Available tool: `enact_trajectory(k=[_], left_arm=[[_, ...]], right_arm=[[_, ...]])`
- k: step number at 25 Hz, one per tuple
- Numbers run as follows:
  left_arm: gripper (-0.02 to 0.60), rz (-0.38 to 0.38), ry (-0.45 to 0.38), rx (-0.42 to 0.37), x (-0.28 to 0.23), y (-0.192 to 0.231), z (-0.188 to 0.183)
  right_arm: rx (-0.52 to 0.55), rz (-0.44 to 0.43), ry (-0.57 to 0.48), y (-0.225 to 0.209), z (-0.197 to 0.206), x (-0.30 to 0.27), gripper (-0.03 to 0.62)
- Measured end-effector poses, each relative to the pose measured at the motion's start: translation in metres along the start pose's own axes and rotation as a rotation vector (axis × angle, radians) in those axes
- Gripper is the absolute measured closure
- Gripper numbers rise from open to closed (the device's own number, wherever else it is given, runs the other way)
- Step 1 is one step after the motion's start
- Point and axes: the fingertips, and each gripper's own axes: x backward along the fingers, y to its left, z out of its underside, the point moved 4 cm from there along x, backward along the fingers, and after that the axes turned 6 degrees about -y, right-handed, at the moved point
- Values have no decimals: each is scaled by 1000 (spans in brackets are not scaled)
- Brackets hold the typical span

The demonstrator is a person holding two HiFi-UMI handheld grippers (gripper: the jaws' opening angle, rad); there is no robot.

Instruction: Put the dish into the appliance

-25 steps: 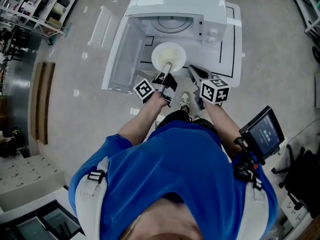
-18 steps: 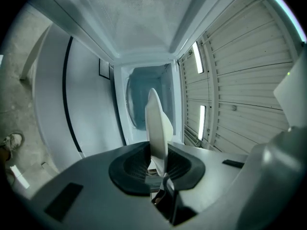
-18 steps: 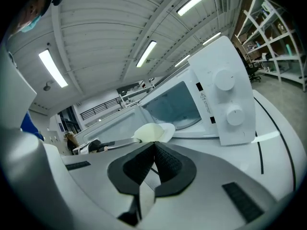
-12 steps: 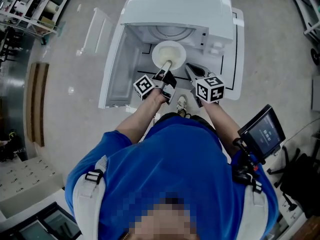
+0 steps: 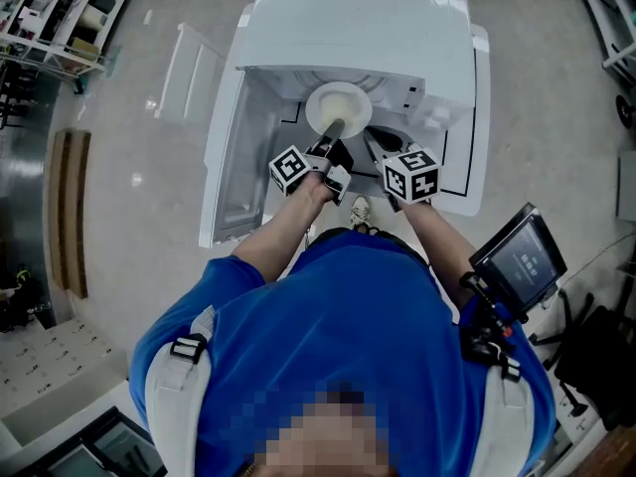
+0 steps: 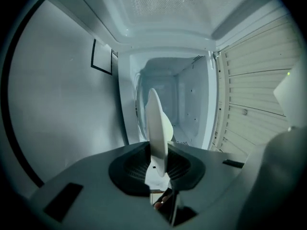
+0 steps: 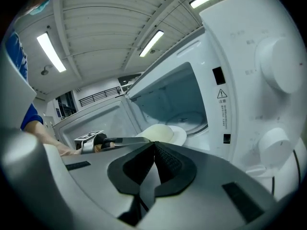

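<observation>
We hold the pale dish by its near rim in our left gripper, the pads clenched on it. In the left gripper view it shows edge-on between them. In the head view the dish sits at upper centre of the frame, right at the mouth of the white microwave, whose door is swung open toward the left of the frame. Our right gripper is closed on nothing, pads meeting. It hangs just right of the dish, before the control panel with its two round knobs. Deeper in the cavity the round turntable shows.
</observation>
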Motion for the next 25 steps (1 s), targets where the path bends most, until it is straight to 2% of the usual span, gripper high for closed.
enact_trajectory(k=[10,25], left_arm=[[517,2,-1,38,-18,9,-11],[515,13,18,46,-46,10,-20]], right_arm=[[-5,10,39,-9,6,-24,592],[10,11,106,-17,17,-49,592]])
